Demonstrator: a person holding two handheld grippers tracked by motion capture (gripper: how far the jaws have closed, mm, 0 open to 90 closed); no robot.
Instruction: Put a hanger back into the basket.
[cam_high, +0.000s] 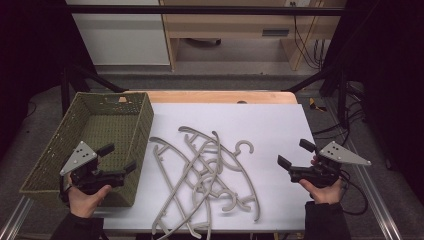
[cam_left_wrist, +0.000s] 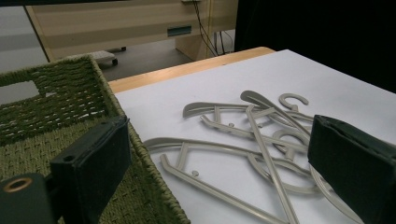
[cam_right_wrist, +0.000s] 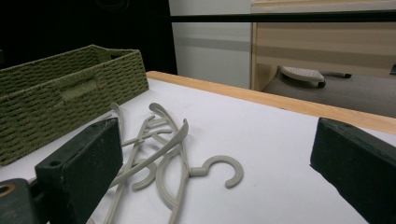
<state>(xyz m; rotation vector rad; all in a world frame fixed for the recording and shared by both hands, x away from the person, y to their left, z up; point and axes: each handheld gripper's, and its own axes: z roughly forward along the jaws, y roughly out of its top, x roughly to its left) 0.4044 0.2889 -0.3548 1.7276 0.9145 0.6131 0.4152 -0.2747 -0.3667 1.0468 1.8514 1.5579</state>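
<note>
Several grey plastic hangers (cam_high: 205, 175) lie tangled in a pile on the white table top (cam_high: 270, 125); the same hangers (cam_left_wrist: 252, 135) show in the left gripper view, and the hangers (cam_right_wrist: 159, 158) again in the right gripper view. A green woven basket (cam_high: 100, 135) stands at the left, with nothing in it. My left gripper (cam_high: 119, 159) hovers over the basket's near right corner, open, nothing between its jaws. My right gripper (cam_high: 295, 154) is held near the table's right edge, open and empty, pointing left toward the pile.
The basket wall (cam_left_wrist: 140, 154) runs right beside my left jaws. A wooden table strip (cam_high: 220, 96) lies behind the white sheet. Black frame bars (cam_high: 200, 10) cross overhead, and cables (cam_high: 350, 200) trail at the right. Bare white surface lies between the pile and my right gripper.
</note>
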